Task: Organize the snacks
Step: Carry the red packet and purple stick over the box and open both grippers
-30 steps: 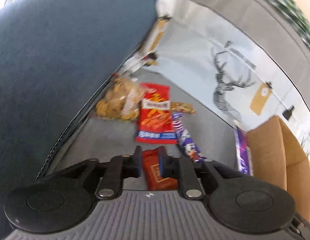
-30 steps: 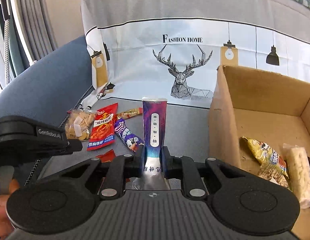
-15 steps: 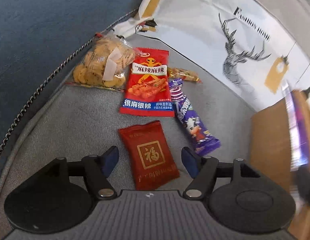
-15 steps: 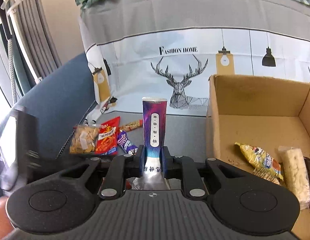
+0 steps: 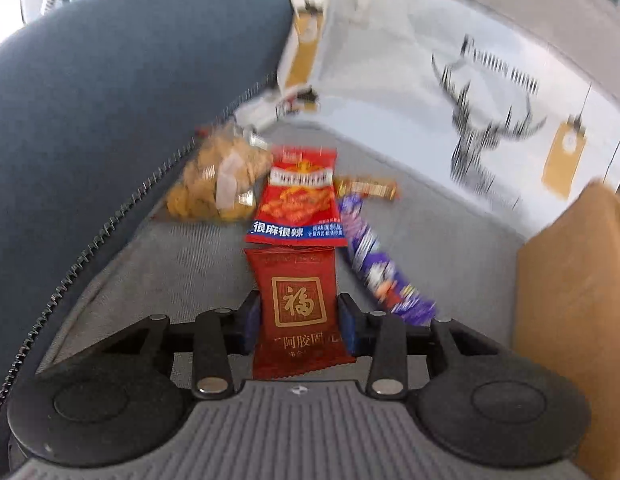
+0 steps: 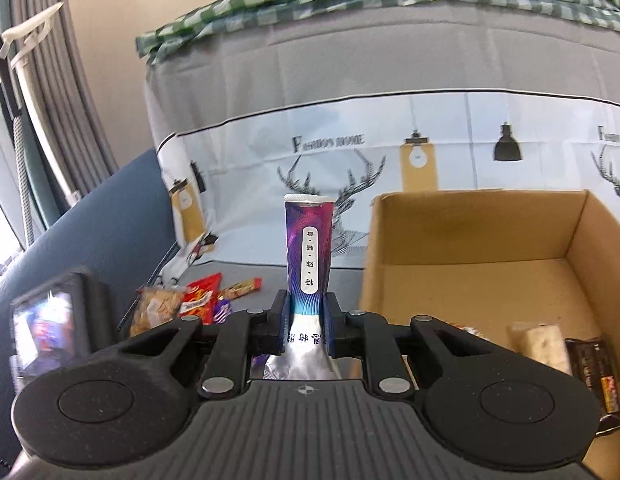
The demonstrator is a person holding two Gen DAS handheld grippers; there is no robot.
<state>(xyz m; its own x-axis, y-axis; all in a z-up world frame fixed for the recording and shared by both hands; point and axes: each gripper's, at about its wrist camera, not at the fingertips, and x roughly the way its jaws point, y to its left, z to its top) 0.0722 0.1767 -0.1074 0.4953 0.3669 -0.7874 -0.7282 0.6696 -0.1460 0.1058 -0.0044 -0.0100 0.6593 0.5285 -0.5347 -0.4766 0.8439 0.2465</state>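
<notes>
My left gripper (image 5: 297, 316) is shut on a dark red snack packet (image 5: 295, 300) with a gold square, held just above the grey sofa seat (image 5: 442, 240). Beyond it lie a red spicy-snack pack (image 5: 297, 204), a clear bag of crackers (image 5: 213, 180), a purple candy pack (image 5: 374, 264) and a small gold bar (image 5: 366, 189). My right gripper (image 6: 305, 320) is shut on a tall purple stick packet (image 6: 309, 252), held upright left of the open cardboard box (image 6: 470, 232). The box holds a pale rice bar (image 6: 546, 340) and a dark bar (image 6: 594, 364).
A blue sofa arm (image 5: 109, 100) rises at the left. A deer-print cover (image 6: 390, 160) hangs on the backrest behind the box. The left hand-held unit (image 6: 49, 320) shows at the left of the right wrist view. Curtains (image 6: 41, 80) hang far left.
My left gripper was open around the dark red packet half a second ago; it has closed on it. My right gripper has risen with the purple packet, toward the box.
</notes>
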